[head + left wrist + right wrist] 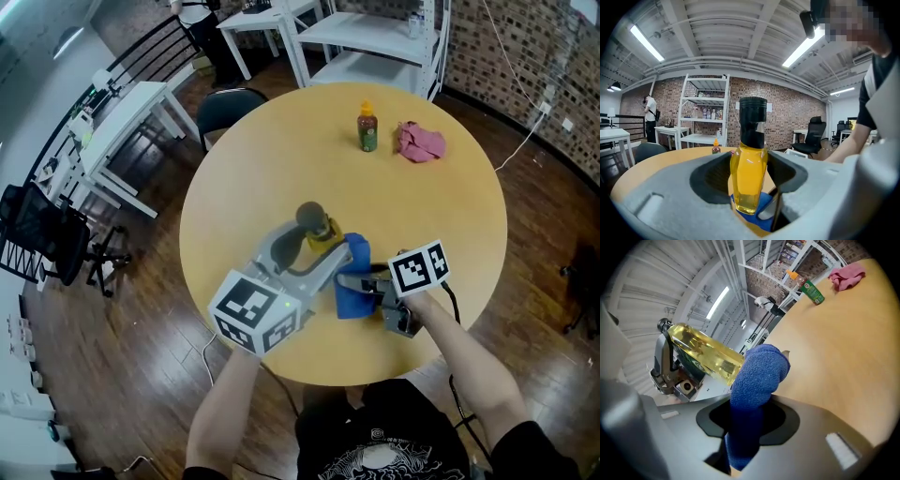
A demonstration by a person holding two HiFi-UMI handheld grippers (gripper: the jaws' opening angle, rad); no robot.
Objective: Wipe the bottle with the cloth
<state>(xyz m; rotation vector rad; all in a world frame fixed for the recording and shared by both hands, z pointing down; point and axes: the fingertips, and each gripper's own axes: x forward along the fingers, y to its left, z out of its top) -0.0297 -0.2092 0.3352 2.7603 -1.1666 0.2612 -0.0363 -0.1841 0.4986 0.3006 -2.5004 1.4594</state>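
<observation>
Left gripper view — bottle upright, cap up

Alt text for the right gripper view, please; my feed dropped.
The right tool is shut on a folded blue cloth, its end pressed to the base of a yellow bottle that the left tool holds. Behind, on the wooden table, are a small green bottle and a pink rag.
</observation>
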